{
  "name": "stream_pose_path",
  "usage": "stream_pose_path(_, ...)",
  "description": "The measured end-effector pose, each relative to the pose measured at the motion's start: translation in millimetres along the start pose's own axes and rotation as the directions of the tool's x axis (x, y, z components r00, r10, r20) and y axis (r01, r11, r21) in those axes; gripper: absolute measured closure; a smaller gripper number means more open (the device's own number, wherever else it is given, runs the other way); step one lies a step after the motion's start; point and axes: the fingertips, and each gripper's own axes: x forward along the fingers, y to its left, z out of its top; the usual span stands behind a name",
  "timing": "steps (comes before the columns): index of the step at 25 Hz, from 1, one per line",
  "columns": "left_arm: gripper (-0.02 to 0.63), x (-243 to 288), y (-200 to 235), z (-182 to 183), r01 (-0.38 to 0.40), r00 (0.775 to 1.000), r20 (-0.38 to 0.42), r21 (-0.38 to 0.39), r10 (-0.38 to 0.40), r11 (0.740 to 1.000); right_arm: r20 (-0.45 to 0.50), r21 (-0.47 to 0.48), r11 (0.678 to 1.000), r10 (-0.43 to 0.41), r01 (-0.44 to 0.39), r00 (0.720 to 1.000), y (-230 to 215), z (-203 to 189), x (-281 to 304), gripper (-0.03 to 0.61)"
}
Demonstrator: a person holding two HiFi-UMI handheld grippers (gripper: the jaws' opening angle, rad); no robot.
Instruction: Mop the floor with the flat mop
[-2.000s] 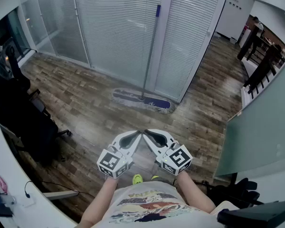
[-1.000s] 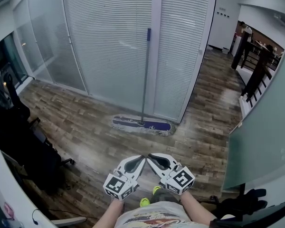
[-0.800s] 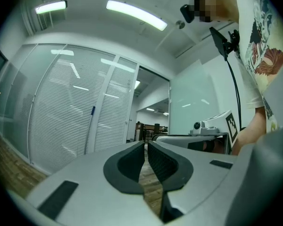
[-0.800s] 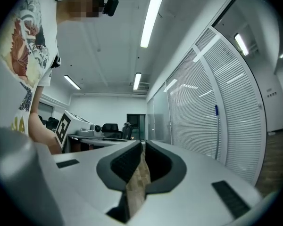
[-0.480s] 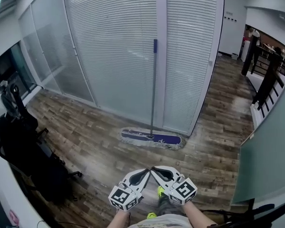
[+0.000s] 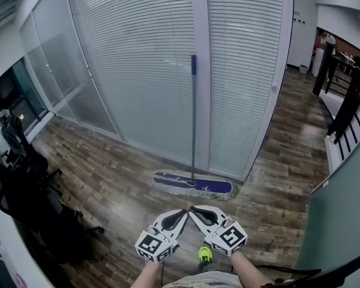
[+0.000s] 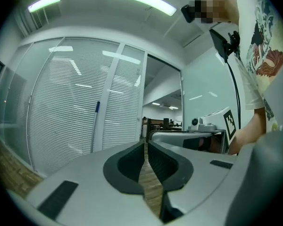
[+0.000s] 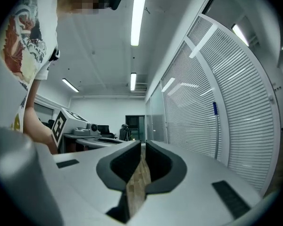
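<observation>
**Wood-look floor, mop parked at the partition**

I see brown plank flooring (image 6: pixel 102 161) with a dull sheen. It runs along a glass partition (image 6: pixel 138 71) backed by fine white horizontal blinds, with pale upright frame posts. A dark railing (image 6: pixel 348 107) is at far right, and a black office chair (image 6: pixel 30 203) sits at left by the wall.

The flat mop (image 6: pixel 194 185) stands at the foot of the partition. Its long, narrow blue pad has a pale fringed edge and lies flat on the floor. The thin grey handle (image 6: pixel 193 119) rises upright against a frame post, with a blue grip at the top. The mop is straight ahead, well apart from both grippers.

Left gripper (image 6: pixel 183 212) and right gripper (image 6: pixel 193 209) have smooth grey shells and dark textured pads, with a marker cube (image 6: pixel 153 246) on each. Their tips nearly meet in the head view. Both pairs of jaws are closed tip to tip with nothing gripped, and only floor shows through the sliver behind the tips. A lime-green shoe (image 6: pixel 204 254) sits just below them.
</observation>
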Motion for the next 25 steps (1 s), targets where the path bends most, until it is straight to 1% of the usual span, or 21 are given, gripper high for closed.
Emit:
stream_pose_path(5,0.583,48.2,28.2,-0.6,-0.023,1.0,-0.009,-0.006,0.023,1.0,0.021,0.037,0.999,0.035,-0.036,0.999,-53.3,-0.7,16.1,0.538)
stream_pose_path(9,0.583,80.9,44.5,-3.8,-0.033,0.999,-0.023,0.014,0.033,0.999,0.028,0.052,0.998,0.044,-0.046,0.999,-89.2,-5.4,24.4,0.538)
stream_pose_path(16,0.583,113.7,70.9,-2.0,-0.031,0.999,-0.028,0.016,0.031,0.999,0.028,0.065,0.998,0.026,-0.027,0.999,-126.2,-3.5,42.4,0.538)
stream_pose_path(20,0.583,127.3,86.9,-7.5,-0.005,0.998,-0.056,0.028,0.007,1.0,0.019,0.08,0.996,0.024,-0.026,1.0,-143.9,-6.8,62.1,0.537)
stream_pose_path(23,0.583,144.6,100.6,-13.1,0.037,0.996,-0.081,0.05,-0.033,0.998,0.014,0.07,0.997,0.028,-0.029,1.0,-156.4,-7.2,87.4,0.535)
stream_pose_path(25,0.583,158.7,114.4,-15.0,0.057,0.995,-0.082,0.061,-0.052,0.997,0.01,0.057,0.998,0.019,-0.019,1.0,-167.5,-8.0,106.0,0.535)
